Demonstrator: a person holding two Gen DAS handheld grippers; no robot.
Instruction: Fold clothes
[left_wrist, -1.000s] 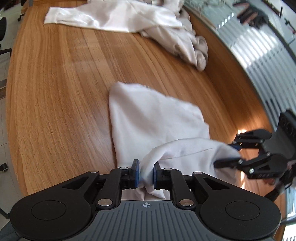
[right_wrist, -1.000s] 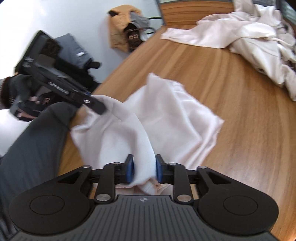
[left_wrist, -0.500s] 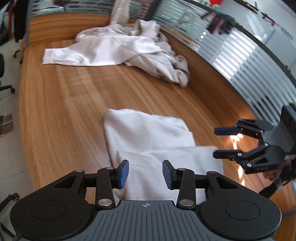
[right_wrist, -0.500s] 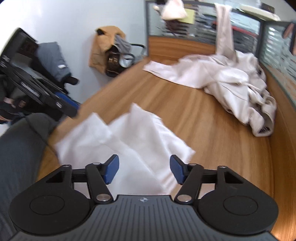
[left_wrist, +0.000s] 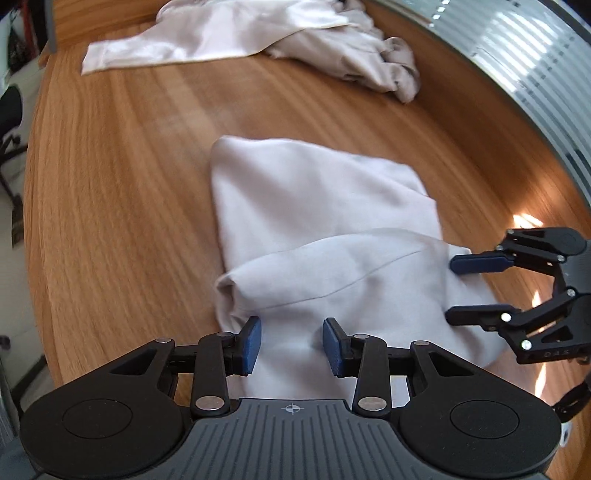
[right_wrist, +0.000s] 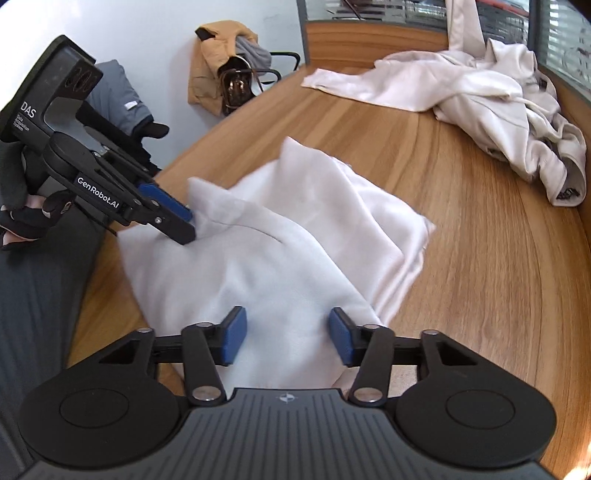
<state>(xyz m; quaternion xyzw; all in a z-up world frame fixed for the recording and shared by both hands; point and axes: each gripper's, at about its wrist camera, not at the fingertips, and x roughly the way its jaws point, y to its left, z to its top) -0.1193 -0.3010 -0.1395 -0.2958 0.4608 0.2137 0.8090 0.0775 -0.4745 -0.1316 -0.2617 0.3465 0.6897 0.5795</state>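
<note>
2 claws (left_wrist: 291, 345) (right_wrist: 286, 341) agape, empty | white cloth (left_wrist: 317, 221) | wood table (left_wrist: 110, 184)

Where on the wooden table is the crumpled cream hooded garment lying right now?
In the right wrist view, the crumpled cream hooded garment lies at the wooden table's far right, beyond the folded white cloth.

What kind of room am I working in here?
Probably an office or meeting room: a long wooden table, an office chair draped with a tan jacket against the wall, and a striped frosted-glass partition beside the table.
</note>
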